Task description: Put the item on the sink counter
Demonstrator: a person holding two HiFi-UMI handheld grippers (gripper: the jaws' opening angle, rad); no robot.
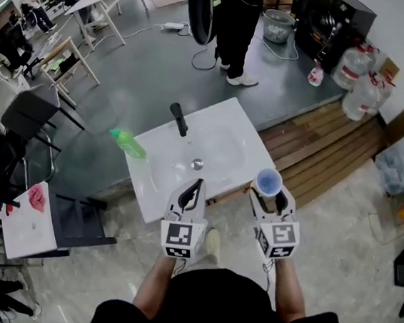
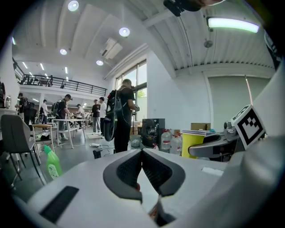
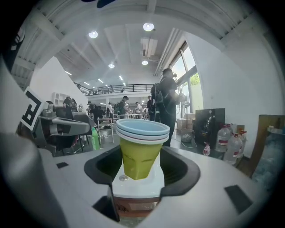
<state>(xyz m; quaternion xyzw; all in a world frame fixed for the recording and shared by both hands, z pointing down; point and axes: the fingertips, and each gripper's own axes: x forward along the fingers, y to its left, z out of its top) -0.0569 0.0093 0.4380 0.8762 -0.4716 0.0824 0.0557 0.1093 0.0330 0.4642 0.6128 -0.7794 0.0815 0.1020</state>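
A stack of paper cups (image 1: 269,182), yellow-green with a pale blue rim, stands upright between the jaws of my right gripper (image 1: 270,194), which is shut on it. In the right gripper view the cups (image 3: 140,138) fill the gap of the right gripper (image 3: 141,156). My left gripper (image 1: 193,190) is shut with nothing in it, its pads meeting at the tips (image 2: 142,154). Both grippers hover at the near edge of the white sink counter (image 1: 155,198). The sink has a black faucet (image 1: 178,119) and a drain (image 1: 197,164). From the left gripper view the cups (image 2: 193,142) show at the right.
A green bottle (image 1: 127,143) lies on the counter's far left corner. A person (image 1: 233,17) stands beyond the sink. Wooden decking (image 1: 321,137) lies to the right, with water bottles (image 1: 362,83) and a black machine (image 1: 330,15). A white table (image 1: 29,222) is at left.
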